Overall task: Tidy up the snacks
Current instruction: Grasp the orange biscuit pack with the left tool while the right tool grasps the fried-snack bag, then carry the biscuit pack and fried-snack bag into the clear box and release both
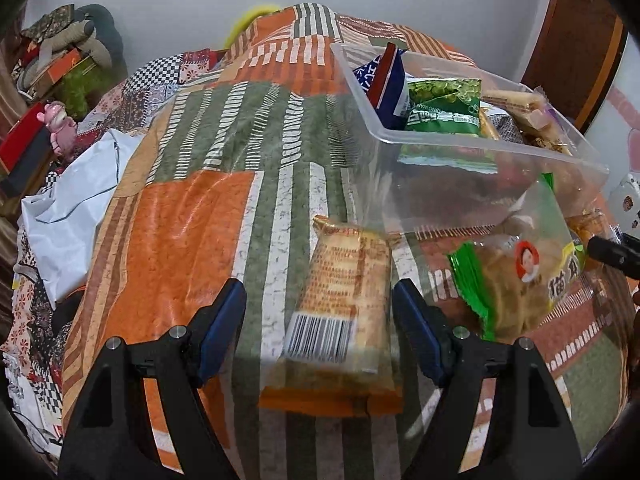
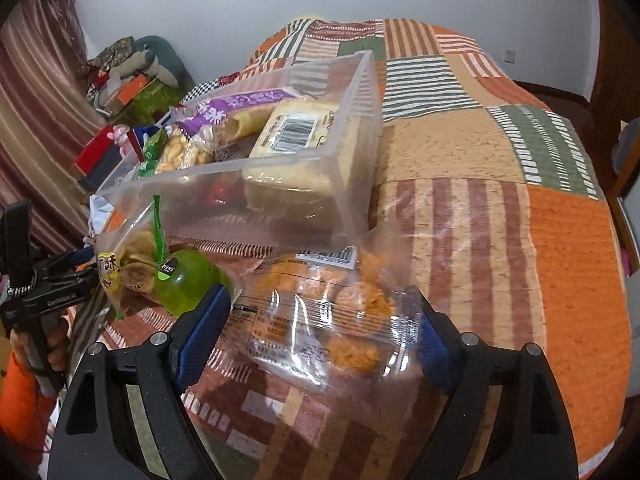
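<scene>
- Left gripper (image 1: 320, 314): fingers are spread around the cracker packet (image 1: 340, 304) lying on the bed (image 1: 192, 216), not yet pinched.
- Right gripper (image 2: 326, 330): fingers are spread beside the clear snack bag (image 2: 320, 312).
- Next, judged: closing, then lifting into the clear bin (image 1: 460, 184).

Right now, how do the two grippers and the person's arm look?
Both the left gripper and right gripper are black, with blue textured pads and silver screws. The right wrist view shows "GenRobot.AI" lettering on the left gripper's body, and an orange sleeve.

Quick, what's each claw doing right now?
Left gripper: open, straddling the orange biscuit packet, not gripping it.
Right gripper: open around the clear snack bag.
</scene>
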Demonstrator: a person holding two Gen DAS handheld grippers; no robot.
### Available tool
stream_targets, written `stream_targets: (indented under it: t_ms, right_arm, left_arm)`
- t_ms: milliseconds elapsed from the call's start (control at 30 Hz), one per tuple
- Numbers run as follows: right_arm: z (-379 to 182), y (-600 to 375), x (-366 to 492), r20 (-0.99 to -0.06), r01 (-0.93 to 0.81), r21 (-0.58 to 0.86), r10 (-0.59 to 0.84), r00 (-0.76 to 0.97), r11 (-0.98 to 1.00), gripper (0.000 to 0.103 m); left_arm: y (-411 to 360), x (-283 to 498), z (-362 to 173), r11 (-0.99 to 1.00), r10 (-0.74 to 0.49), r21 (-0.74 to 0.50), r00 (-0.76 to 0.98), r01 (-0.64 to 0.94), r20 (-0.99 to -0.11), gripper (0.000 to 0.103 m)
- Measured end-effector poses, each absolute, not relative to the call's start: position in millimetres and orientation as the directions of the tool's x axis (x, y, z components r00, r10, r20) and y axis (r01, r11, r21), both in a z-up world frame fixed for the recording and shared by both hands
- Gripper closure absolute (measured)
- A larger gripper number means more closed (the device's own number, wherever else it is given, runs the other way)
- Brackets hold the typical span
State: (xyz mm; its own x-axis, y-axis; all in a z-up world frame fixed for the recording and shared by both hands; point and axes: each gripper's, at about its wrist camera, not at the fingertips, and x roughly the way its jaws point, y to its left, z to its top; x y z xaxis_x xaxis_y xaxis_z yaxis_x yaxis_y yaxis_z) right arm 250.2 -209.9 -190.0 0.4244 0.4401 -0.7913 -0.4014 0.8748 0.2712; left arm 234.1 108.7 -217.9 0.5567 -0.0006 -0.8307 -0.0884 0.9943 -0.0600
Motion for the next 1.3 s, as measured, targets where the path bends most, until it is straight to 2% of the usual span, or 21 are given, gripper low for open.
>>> stream_targets:
  t_ms: [133, 200, 267, 367, 433, 567, 700, 1300]
  right_arm:
    - [-190, -204, 250, -0.803, -0.413, 0.237, 0.417, 0.425, 0.879, 0.019]
    - [-189, -203, 251, -0.802, -0.419, 0.238, 0.420, 0.425, 0.876, 0.025]
    - [-188, -203, 250, -0.802, -0.422, 0.237, 0.421, 0.424, 0.875, 0.028]
    - [-188, -203, 249, -0.803, -0.430, 0.229, 0.419, 0.423, 0.873, 0.031]
    - [-187, -204, 247, -0.802, -0.435, 0.229, 0.422, 0.423, 0.871, 0.032]
    - [-184, -207, 247, -0.794, -0.434, 0.244, 0.435, 0.424, 0.868, 0.040]
    - [-181, -214, 241, -0.785, -0.428, 0.240, 0.434, 0.442, 0.871, 0.042]
    - [-130, -231, 217, -0.689, -0.431, 0.207, 0.444, 0.574, 0.878, 0.042]
  left_arm:
    - [108, 240, -221, 0.993, 0.002, -0.063, 0.562, -0.097, -0.827, 0.030]
    - [105, 240, -221, 0.994, -0.001, -0.064, 0.566, -0.091, -0.824, 0.039]
    - [103, 239, -220, 0.995, 0.000, -0.059, 0.571, -0.085, -0.821, 0.053]
    - [98, 238, -220, 0.996, 0.004, -0.047, 0.574, -0.075, -0.819, 0.065]
    - [94, 237, -219, 0.997, 0.013, -0.030, 0.573, -0.065, -0.819, 0.069]
    - [86, 232, -216, 0.998, 0.044, 0.010, 0.580, -0.063, -0.814, 0.069]
    - [86, 223, -210, 0.998, 0.039, 0.001, 0.586, -0.065, -0.810, 0.069]
    - [81, 191, -146, 0.997, 0.058, 0.010, 0.687, -0.074, -0.725, 0.069]
